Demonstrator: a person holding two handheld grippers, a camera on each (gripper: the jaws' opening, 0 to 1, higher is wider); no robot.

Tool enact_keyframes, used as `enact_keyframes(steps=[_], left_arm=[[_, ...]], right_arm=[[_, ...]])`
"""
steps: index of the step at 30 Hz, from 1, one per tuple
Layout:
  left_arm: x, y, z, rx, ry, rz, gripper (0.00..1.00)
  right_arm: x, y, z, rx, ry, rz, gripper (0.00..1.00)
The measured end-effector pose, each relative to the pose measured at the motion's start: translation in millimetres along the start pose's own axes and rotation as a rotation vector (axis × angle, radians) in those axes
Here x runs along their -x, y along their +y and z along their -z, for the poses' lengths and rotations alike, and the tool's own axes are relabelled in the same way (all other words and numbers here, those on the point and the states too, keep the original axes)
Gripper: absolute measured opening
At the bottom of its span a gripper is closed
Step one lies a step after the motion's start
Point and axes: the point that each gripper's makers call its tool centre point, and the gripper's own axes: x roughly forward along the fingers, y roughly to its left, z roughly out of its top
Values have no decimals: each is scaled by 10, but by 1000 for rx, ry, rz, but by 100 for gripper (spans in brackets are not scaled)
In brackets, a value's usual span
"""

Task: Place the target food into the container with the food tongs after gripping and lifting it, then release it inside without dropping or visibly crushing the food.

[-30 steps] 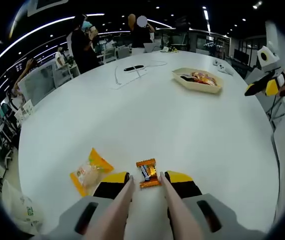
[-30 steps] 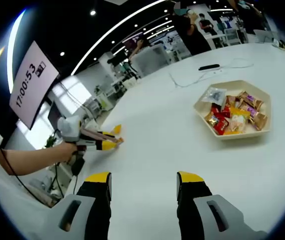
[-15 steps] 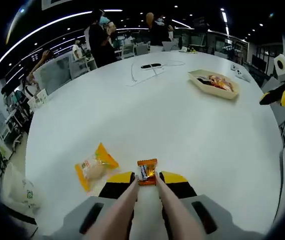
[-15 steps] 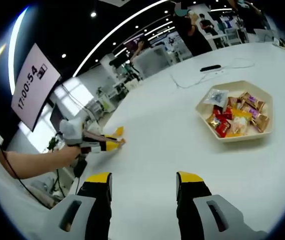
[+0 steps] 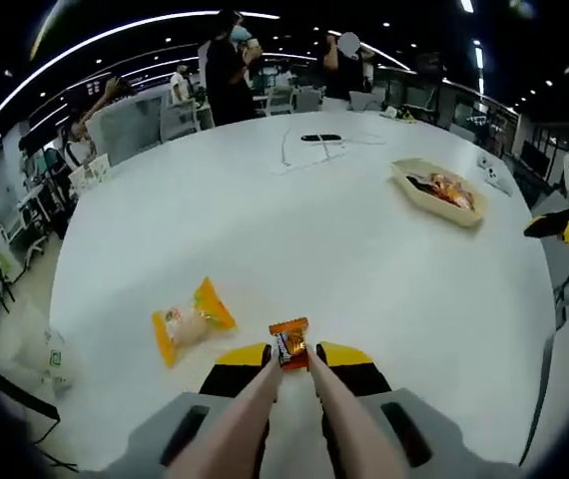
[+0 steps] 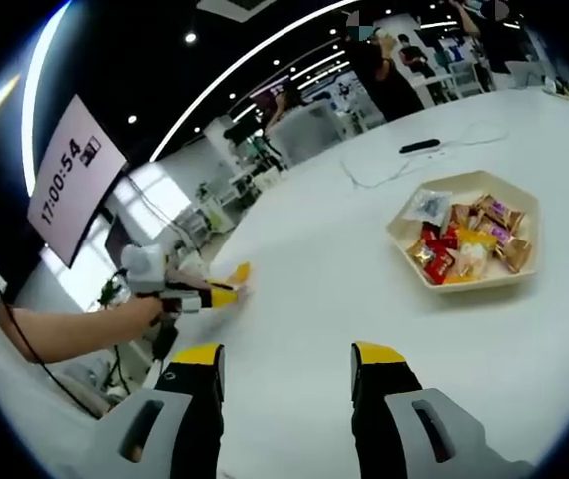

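1. Right now, through the left gripper view, I am seeing my left gripper sitting low over the white table, its two pale tongs running forward between the yellow-tipped jaws.
2. The tongs are pinching in on a small orange candy at their tips; they are clenched on its near end, and I cannot tell whether it is lifting off the table.
3. Just to the left of the candy, a yellow snack packet is lying flat on the table, apart from the jaws.
4. Far off to the right, the container, a pale hexagonal tray, is sitting with wrapped snacks inside, well apart from the candy.
5. At the right edge, my right gripper is showing its yellow tip.
6. Turning to the right gripper view, my right gripper is hovering over the table with its jaws spread wide and nothing between them.
7. The container is lying ahead to the right, holding several wrapped sweets.
8. On the left, a hand is gripping the left gripper down at the table's near-left part.
9. A black cable is trailing across the far side of the table.
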Motion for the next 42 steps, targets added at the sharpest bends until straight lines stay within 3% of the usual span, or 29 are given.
enact_keyframes(steps=[4, 18, 42], left_arm=[[67, -38, -159, 59, -54, 3, 16], [289, -364, -544, 87, -147, 15, 15], [241, -985, -947, 76, -214, 63, 15]], right_arm=[[49, -37, -23, -5, -11, 4, 51], [158, -24, -25, 8, -31, -22, 51], [398, -129, 111, 8, -4, -47, 50]])
